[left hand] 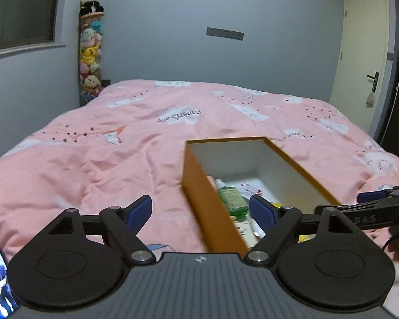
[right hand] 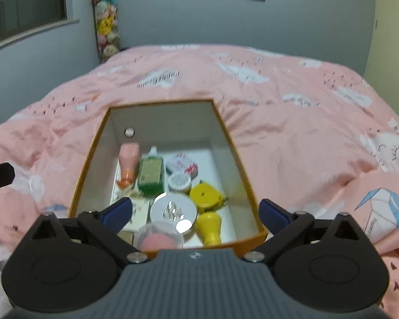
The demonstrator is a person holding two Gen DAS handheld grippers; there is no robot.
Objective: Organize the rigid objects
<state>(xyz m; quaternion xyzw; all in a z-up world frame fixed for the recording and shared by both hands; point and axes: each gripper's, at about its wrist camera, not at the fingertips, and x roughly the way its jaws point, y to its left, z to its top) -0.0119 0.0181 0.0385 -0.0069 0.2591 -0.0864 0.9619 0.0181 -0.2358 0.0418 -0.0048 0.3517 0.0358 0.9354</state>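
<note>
box: an orange box (right hand: pixel 81 180) with a white inside sits on the bed (right hand: pixel 292 138), near the bed's near edge, lid off.
contents: a green bottle (right hand: pixel 150 176), a pink bottle (right hand: pixel 128 166), a yellow tape measure (right hand: pixel 206 194), a yellow round-topped piece (right hand: pixel 209 226), a white round jar (right hand: pixel 173 210), a small tin (right hand: pixel 180 180) and flat packets lie packed at the near end; the far end of the box floor is bare.
long axis: the box runs away from the cameras toward the far wall.
right hand-held gripper (right hand: pixel 195 211): fingers spread wide and empty, hovering directly over the near end of the box, so it is the nearer one.
left hand-held gripper (left hand: pixel 199 210): also spread and empty; it straddles the box's left wall, one finger outside and the other over the inside.
direction: the items lie straight ahead and below the right gripper; the box lies ahead and to the right of the left one.
open room: the bedcover is bare on both sides of the box; the tall walls narrow any sideways entry, so a reach from above looks easiest.
stage: nothing loose shows on the bed, so the sorting looks close to done.
</note>
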